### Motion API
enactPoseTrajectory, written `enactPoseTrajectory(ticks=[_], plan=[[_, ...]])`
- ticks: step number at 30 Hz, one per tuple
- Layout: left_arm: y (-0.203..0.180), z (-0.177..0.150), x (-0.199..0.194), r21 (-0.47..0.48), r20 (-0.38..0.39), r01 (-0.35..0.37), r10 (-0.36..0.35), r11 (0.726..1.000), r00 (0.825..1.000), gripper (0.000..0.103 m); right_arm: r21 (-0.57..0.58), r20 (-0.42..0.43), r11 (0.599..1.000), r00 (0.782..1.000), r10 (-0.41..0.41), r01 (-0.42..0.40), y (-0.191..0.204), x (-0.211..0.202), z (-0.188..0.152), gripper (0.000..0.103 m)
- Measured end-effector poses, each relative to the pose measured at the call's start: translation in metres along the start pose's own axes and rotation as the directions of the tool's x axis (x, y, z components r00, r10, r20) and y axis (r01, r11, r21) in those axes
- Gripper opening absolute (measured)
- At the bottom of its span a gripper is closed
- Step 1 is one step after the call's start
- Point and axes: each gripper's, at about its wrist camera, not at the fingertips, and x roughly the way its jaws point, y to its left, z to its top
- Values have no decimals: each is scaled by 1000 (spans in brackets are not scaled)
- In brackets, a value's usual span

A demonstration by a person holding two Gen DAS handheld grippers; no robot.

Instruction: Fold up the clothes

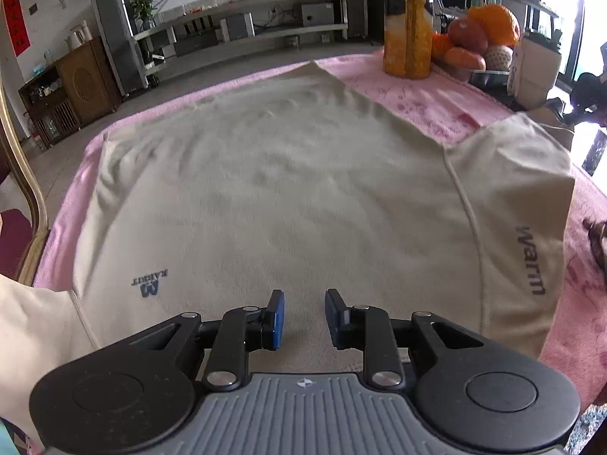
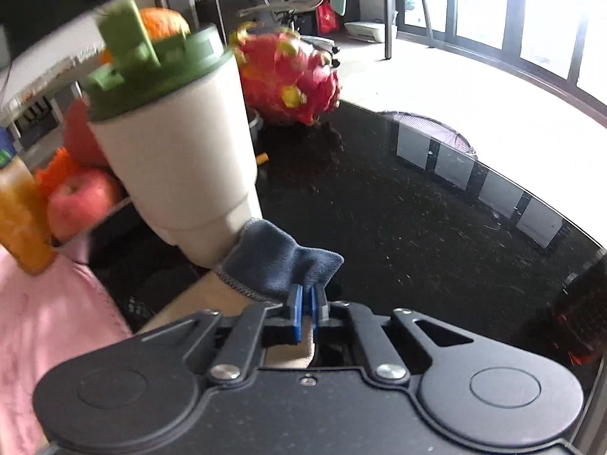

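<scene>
While your left tongs (image 1: 304, 318) hang apart w/ nothing between them, just over the near hem of the shirt (image 1: 265, 197), the shirt lies flat and spread on the pink cloth (image 1: 409, 102) covering the surface. One sleeve, printed "warm", lies out to the right. Your right tongs (image 2: 306, 305) are clamped on the sleeve's grey cuff (image 2: 280, 261), beige fabric trailing under them. Next to the cuff stands a white cup (image 2: 178, 159) w/ green lid, blurred. Behind it: dragon fruit (image 2: 292, 79), apple (image 2: 81, 201), orange. Bare surface there is glossy black (image 2: 417, 227), mirroring the windows. Room beyond, left view: TV shelf (image 1: 242, 19), speaker, wooden cabinet (image 1: 76, 87), globe, grey floor.
</scene>
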Motion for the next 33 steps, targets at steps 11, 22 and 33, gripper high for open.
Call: enactPoseTrajectory(ticks=[11, 22, 33], plan=[[31, 5, -66, -114, 121, -21, 35, 993, 992, 25, -135, 347, 950, 884, 313, -282, 63, -215, -42, 4], [115, -21, -132, -274, 189, -102, 157, 956, 969, 26, -272, 115, 769, 774, 623, -578, 176, -321, -107, 4], [155, -40, -110, -427, 131, -41, 106, 904, 986, 26, -171, -423, 626, 631, 651, -761, 259, -290, -219, 15]])
